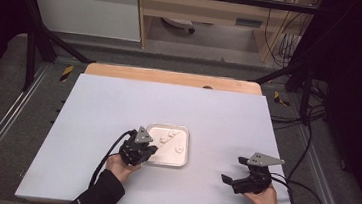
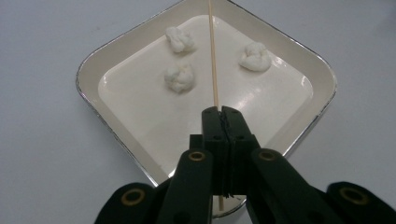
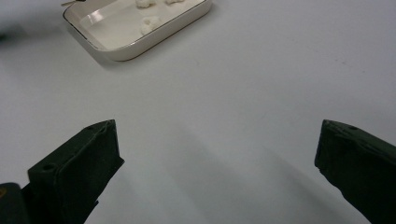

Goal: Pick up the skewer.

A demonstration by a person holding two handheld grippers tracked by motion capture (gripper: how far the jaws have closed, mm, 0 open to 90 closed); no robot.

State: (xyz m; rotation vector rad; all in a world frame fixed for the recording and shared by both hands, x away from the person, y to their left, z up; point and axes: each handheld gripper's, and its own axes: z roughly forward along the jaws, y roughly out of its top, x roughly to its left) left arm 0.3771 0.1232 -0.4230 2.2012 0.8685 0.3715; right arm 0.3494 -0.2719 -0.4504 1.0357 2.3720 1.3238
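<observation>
The left gripper (image 2: 220, 112) had its jaws pinched on a thin wooden skewer (image 2: 212, 56) that extended over the shallow white square tray (image 2: 88, 70), between three small white lumps (image 2: 179, 77). The right gripper (image 1: 234, 180), jaws spread wide, sat on the pale grey table (image 1: 119, 101) well right of the tray.

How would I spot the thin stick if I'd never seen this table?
Find the white square dish on the pale table. Over it, the left hand-held gripper pinches a thin wooden stick that reaches across the dish. Unlike the three lumpy white balls nearby, it is straight, tan and very slim.
</observation>
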